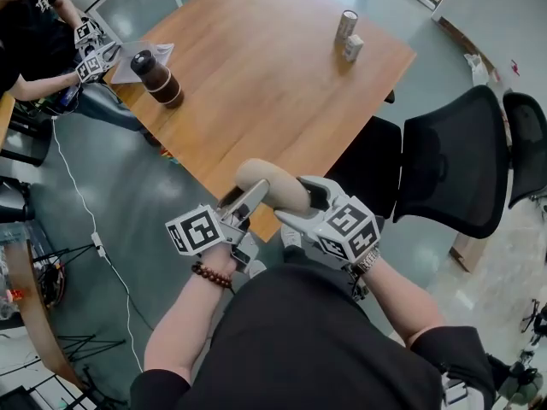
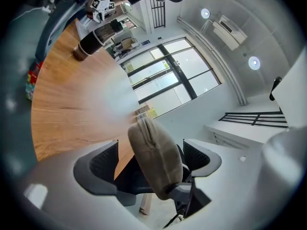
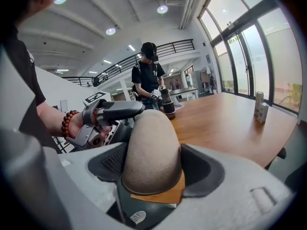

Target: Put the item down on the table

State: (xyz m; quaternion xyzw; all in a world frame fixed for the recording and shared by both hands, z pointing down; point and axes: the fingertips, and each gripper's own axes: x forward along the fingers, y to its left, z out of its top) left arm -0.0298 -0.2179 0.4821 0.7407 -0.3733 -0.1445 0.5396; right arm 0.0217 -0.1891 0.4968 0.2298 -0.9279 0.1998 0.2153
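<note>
A beige zip pouch [image 1: 272,184] hangs in the air just off the near edge of the wooden table [image 1: 256,84]. My right gripper [image 1: 303,196] is shut on one end of it; in the right gripper view the pouch [image 3: 151,150] fills the space between both pads of that gripper [image 3: 152,152]. My left gripper [image 1: 248,196] reaches the pouch from the left. In the left gripper view the pouch [image 2: 156,159] stands between the wide jaws of that gripper [image 2: 149,150], with a gap beside it, so the left gripper is open.
A dark tumbler [image 1: 156,77] stands at the table's far left, next to another person's grippers [image 1: 90,49]. A can [image 1: 346,26] and a small box [image 1: 353,47] stand far right. Black mesh chairs [image 1: 453,161] stand to my right. A cable [image 1: 81,203] runs over the floor.
</note>
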